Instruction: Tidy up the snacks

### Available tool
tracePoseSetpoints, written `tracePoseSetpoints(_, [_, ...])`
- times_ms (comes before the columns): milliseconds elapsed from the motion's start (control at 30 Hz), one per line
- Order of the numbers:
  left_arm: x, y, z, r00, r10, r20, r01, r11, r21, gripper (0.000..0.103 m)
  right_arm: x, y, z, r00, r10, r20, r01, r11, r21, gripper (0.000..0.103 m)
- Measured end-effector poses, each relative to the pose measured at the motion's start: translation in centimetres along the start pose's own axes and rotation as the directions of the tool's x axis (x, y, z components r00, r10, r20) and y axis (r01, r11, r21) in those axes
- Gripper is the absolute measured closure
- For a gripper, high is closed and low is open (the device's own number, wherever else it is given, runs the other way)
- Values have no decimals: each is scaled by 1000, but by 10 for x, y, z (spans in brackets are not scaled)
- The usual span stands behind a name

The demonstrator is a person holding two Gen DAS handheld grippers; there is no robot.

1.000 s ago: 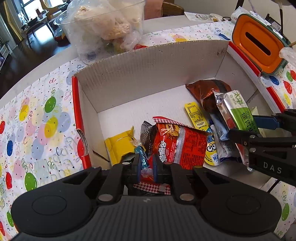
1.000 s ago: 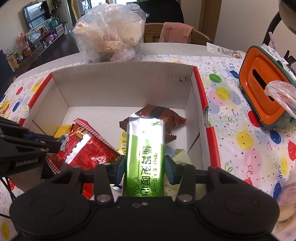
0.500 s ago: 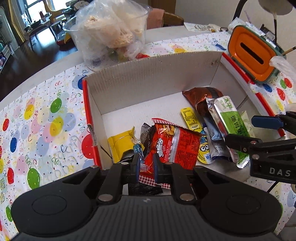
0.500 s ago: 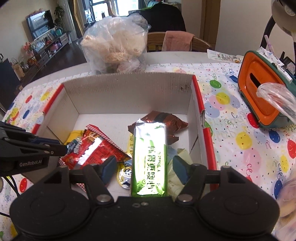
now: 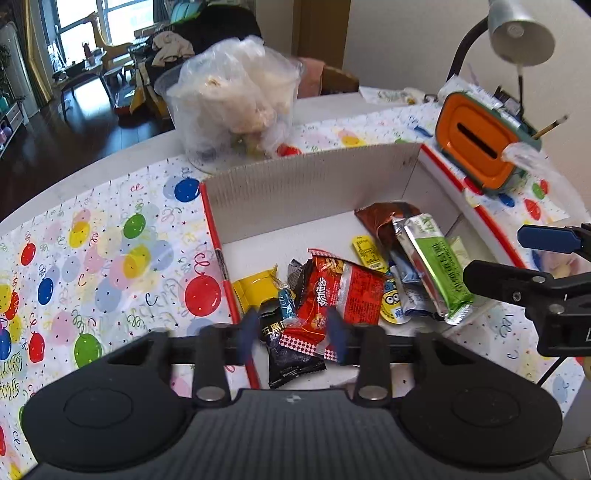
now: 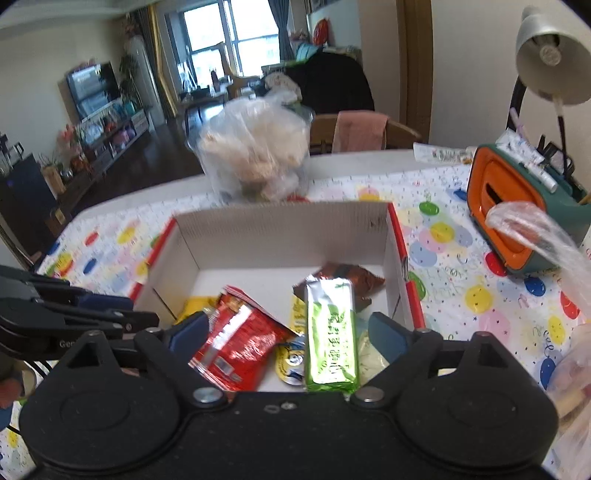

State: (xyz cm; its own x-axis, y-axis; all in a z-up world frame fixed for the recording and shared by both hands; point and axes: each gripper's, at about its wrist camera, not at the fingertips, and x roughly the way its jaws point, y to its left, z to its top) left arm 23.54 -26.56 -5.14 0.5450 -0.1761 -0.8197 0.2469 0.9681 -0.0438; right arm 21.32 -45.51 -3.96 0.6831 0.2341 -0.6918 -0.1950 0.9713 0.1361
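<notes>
Green packet [image 6: 330,332] lies propped on the heap in the box [image 6: 280,229]; it may slide, since both the right gripper [image 6: 288,328] and left gripper [image 5: 293,328] are opening, empty.

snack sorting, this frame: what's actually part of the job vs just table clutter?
Job:
- cardboard box
- red snack packet
- green bar
- brown packet
- yellow packet
- left gripper, right gripper, jaws opening, nothing gripped

Clutter:
- orange tissue box
- desk lamp
- balloon tablecloth
</notes>
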Motion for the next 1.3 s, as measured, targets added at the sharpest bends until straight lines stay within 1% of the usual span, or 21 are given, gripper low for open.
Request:
tracePoseSetpoints(67, [-12,2,-3,999,-7,45,6,1000,2,31,-7,4,0,1000,-4,18,4,1000,7,6])
tracePoseSetpoints(200, [-29,6,-7,997,-15,74,13,1000,18,31,-21,11,-2,999,-14,52,12,1000,25,1])
tracePoseSetpoints(267, [-37,8,-9,996,-26,86,25,1000,18,30,-26,16,-4,998,-24,65,22,999,25,0])
tracePoseSetpoints(433, [-54,15,-17,992,-56,118,55,998,8,22,-40,23,-8,996,-26,88,22,999,48,0])
tracePoseSetpoints(500, [-60,17,-21,989,-68,128,67,998,7,16,-45,25,-11,995,-25,97,19,998,60,0])
tracePoseSetpoints(567, [-65,19,-24,988,-65,139,64,998,5,16,-49,26,-13,994,-19,105,11,997,76,0])
tracePoseSetpoints(633, [-69,20,-26,988,-65,141,65,998,2,10,-52,28,-15,994,-19,112,10,996,85,0])
tracePoseSetpoints(667, [-70,21,-26,988,-67,141,68,998,-2,4,-55,30,-16,993,-21,117,11,996,85,0])
tracePoseSetpoints(700, [-73,23,-28,987,-75,145,77,997,-5,2,-57,31,-17,992,-23,122,12,996,85,0])
tracePoseSetpoints(733, [-75,23,-29,985,-84,150,86,996,-5,2,-59,32,-19,991,-29,128,18,996,90,0])
tracePoseSetpoints(833, [-81,23,-32,984,-78,160,80,997,-3,2,-64,35,-22,990,-16,138,3,996,89,0])
tracePoseSetpoints(933, [-87,24,-35,982,-82,169,86,996,-13,2,-69,38,-24,987,-24,156,10,996,87,0])
tracePoseSetpoints(1100, [-90,28,-39,984,-75,164,84,995,-45,2,-73,38,-27,984,-31,174,12,994,106,0])
tracePoseSetpoints(1300, [-90,26,-44,986,-50,159,59,997,-52,2,-70,41,-32,989,-13,147,-2,995,101,0])
